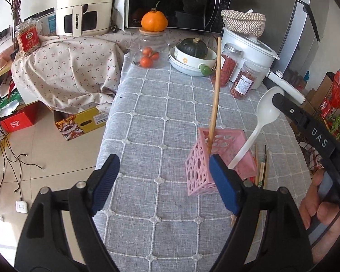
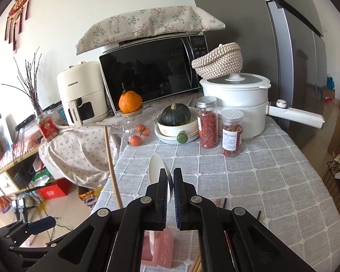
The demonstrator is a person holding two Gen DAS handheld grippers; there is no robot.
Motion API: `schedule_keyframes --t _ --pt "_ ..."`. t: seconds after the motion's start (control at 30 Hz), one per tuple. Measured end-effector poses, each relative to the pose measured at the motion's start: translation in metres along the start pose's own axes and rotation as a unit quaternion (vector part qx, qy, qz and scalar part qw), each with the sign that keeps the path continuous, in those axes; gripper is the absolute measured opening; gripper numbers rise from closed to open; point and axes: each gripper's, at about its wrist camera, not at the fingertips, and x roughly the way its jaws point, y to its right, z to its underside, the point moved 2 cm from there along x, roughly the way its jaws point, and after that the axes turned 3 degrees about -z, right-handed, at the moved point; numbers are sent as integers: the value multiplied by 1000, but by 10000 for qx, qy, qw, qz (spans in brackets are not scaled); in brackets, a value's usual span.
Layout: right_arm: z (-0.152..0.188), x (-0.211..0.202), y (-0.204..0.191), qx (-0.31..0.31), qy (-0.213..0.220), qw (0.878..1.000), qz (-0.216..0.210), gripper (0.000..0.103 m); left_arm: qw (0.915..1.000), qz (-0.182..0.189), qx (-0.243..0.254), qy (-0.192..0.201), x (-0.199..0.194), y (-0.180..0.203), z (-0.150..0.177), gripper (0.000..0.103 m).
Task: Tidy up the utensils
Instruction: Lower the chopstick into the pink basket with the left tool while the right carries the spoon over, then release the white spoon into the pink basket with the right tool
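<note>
While right hand-held gripper pinches white spoon at bowl, lower right of frame, handle dips into pink holder on desk. Spoon light, stiff, glossy, likely slippery; hold firm. Left hand-held gripper wide open, empty.

Background items: microwave, air fryer, white electric pot, two spice jars, squash in bowl, orange, checked tablecloth.
</note>
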Motion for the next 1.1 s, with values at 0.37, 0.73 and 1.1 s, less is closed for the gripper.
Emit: schedule_keyframes --t 0.37,0.73,1.1 --pt "-14 -23 15 197 -143 9989 -405 45 9997 148 155 -80 -4 12 4 82" --pt "-4 -50 58 -192 -592 9979 -175 65 9983 540 131 -177 -8 30 15 84" --pt "35 -28 107 -150 -1834 9823 349 72 9952 617 116 -745 10 49 32 84"
